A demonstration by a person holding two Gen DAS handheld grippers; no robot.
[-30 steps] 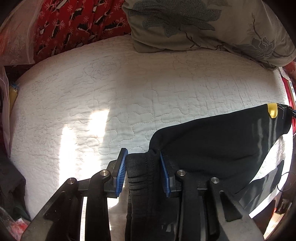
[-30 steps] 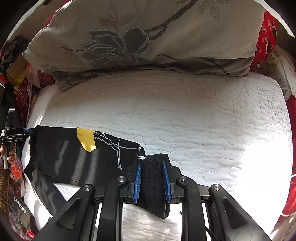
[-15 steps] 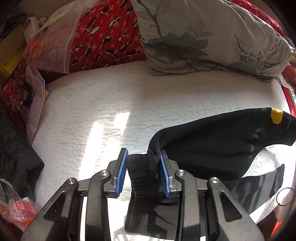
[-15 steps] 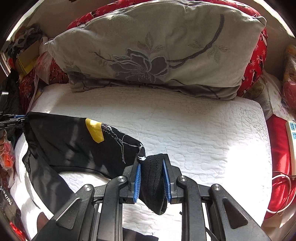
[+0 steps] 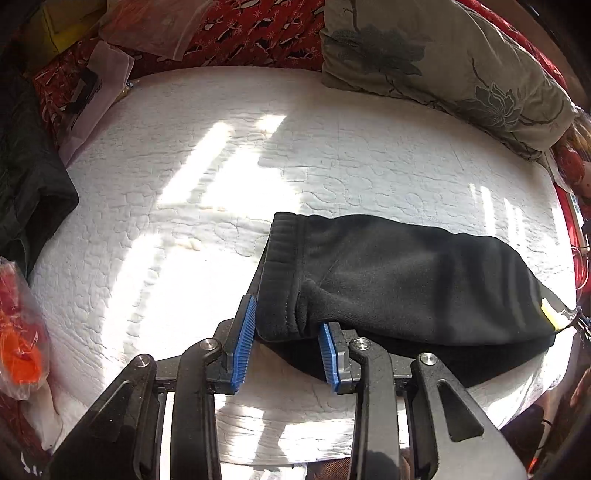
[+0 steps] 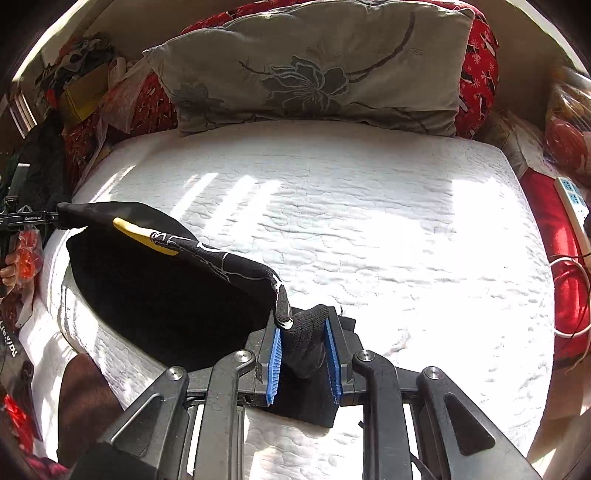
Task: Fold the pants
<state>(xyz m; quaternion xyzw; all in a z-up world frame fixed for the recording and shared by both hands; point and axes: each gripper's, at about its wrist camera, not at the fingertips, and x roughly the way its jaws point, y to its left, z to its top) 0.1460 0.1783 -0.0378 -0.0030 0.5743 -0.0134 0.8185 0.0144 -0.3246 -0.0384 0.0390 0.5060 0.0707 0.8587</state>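
The black pants [image 5: 399, 280] with a yellow patch [image 5: 550, 308] hang stretched between my two grippers over the white quilted mattress [image 5: 207, 206]. My left gripper [image 5: 288, 345] is shut on the ribbed waistband corner. My right gripper [image 6: 303, 354] is shut on the other black corner, beside the white print [image 6: 218, 258]. In the right wrist view the pants [image 6: 155, 295] sag toward the bed's front edge, and the left gripper [image 6: 33, 218] shows at the far left.
A grey floral pillow [image 6: 314, 74] lies at the head of the bed, against red patterned bedding [image 5: 251, 29]. Dark clothing [image 5: 26, 177] and plastic bags [image 5: 22, 347] crowd the left side. A white power strip [image 6: 572, 199] and cable lie at the right.
Both grippers have lifted and pulled back toward the bed's front edge with the pants. The fabric now hangs flatter and lower, and more of the mattress shows ahead.
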